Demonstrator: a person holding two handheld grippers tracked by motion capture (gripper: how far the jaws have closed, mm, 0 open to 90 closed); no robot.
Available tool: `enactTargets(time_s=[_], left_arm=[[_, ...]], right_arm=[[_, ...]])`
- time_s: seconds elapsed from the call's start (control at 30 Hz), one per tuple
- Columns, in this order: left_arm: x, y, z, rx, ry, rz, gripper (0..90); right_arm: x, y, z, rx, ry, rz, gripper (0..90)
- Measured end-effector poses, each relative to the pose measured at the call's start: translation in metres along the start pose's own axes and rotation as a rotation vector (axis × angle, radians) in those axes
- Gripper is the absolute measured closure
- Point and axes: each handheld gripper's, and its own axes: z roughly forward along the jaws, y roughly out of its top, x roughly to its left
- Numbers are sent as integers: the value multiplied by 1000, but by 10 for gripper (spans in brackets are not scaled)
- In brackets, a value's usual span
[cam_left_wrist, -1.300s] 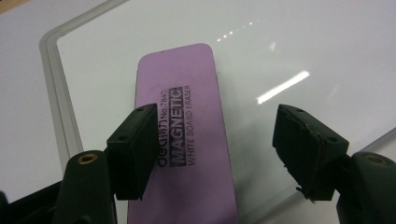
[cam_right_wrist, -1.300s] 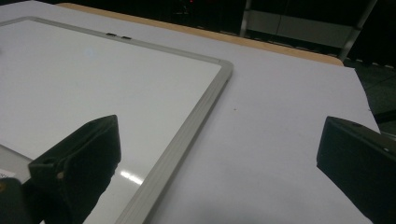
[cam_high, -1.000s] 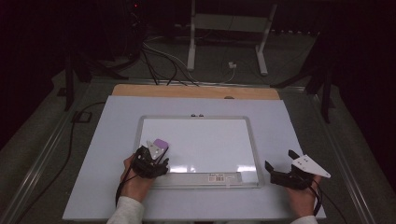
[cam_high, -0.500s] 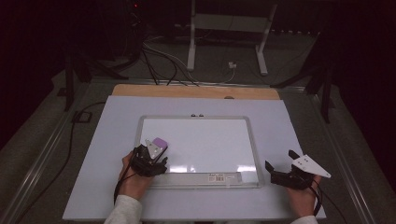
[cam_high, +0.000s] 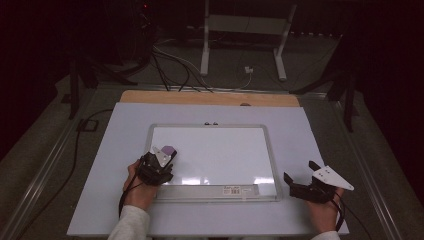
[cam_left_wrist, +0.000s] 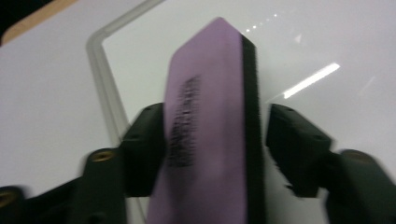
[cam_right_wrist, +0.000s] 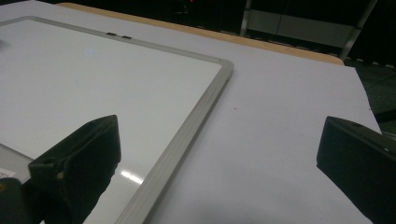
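Purple eraser between the left gripper's jaws over the whiteboard's near left corner; right gripper wide apart and empty.

High view: the left gripper (cam_high: 159, 167) sits over the near left corner of the rectangular silver-framed whiteboard (cam_high: 150, 150), which lies flat on the pale lavender table sheet (cam_high: 100, 150), with the purple foam block eraser with a black felt edge (cam_high: 169, 150) at its tip; the right gripper (cam_high: 302, 182) rests on the sheet just off the board's near right corner, well apart from the eraser. Left gripper view: the eraser (cam_left_wrist: 205, 135) stands between the jaws, which have just been closing; one jaw touches the purple face, while a narrow gap shows at the felt side, so no firm grip yet. Right gripper view: its jaws stand wide with nothing between them, the whiteboard frame (cam_right_wrist: 187, 135) running between.
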Motion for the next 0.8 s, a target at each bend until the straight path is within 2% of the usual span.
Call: enactTargets(time_s=[0.17, 0.33, 0.47, 0.57, 0.73, 0.8], left_arm=[[4, 0, 0, 5, -10, -27, 465], [10, 1, 1, 10, -44, -65, 460], [12, -2, 6, 42, -40, -73, 418], [12, -5, 6, 46, -48, -86, 496], [11, -6, -1, 43, -53, -125, 491], [9, -8, -6, 49, -40, -123, 503]], right_arm=[[0, 0, 0, -1, 0, 1, 1], [-1, 0, -1, -1, 0, 2, 1], [-1, 0, -1, -1, 1, 2, 1], [-1, 0, -1, -1, 0, 1, 1], [-1, 0, -1, -1, 1, 1, 1], [-1, 0, -1, -1, -1, 2, 1]])
